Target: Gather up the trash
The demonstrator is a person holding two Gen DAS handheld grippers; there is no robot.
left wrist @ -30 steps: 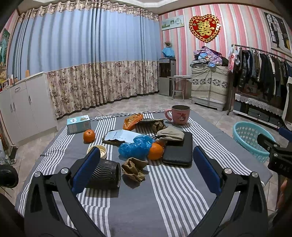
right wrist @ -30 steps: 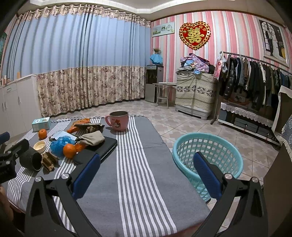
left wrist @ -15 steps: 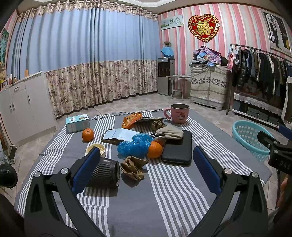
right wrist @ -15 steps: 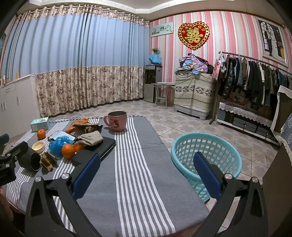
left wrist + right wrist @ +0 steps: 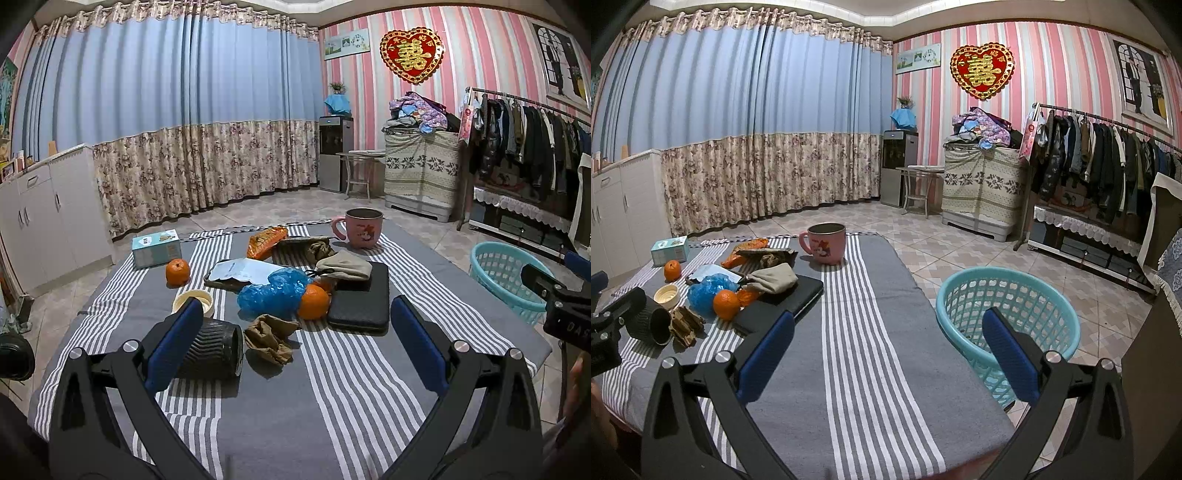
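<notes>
On the striped table (image 5: 332, 406) lie a crumpled brown paper (image 5: 271, 338), a blue plastic bag (image 5: 271, 291), an orange snack wrapper (image 5: 266, 242) and a dark wrapper (image 5: 306, 245). My left gripper (image 5: 295, 332) is open and empty, held above the table's near side, just short of the brown paper. My right gripper (image 5: 886, 339) is open and empty over the table's right part. A teal basket (image 5: 1004, 317) stands on the floor right of the table, also in the left wrist view (image 5: 506, 273).
Also on the table: a black ribbed cup on its side (image 5: 214, 349), two oranges (image 5: 314, 301) (image 5: 177, 271), a small cream bowl (image 5: 194, 301), a black case (image 5: 364, 299), a beige pouch (image 5: 345, 266), a pink mug (image 5: 362, 227), a tissue box (image 5: 157, 247). A clothes rack (image 5: 1108, 166) stands at right.
Both views have shifted only slightly; the scene drifts a little left in each. Both grippers stay open and empty. Nothing on the table has moved.
</notes>
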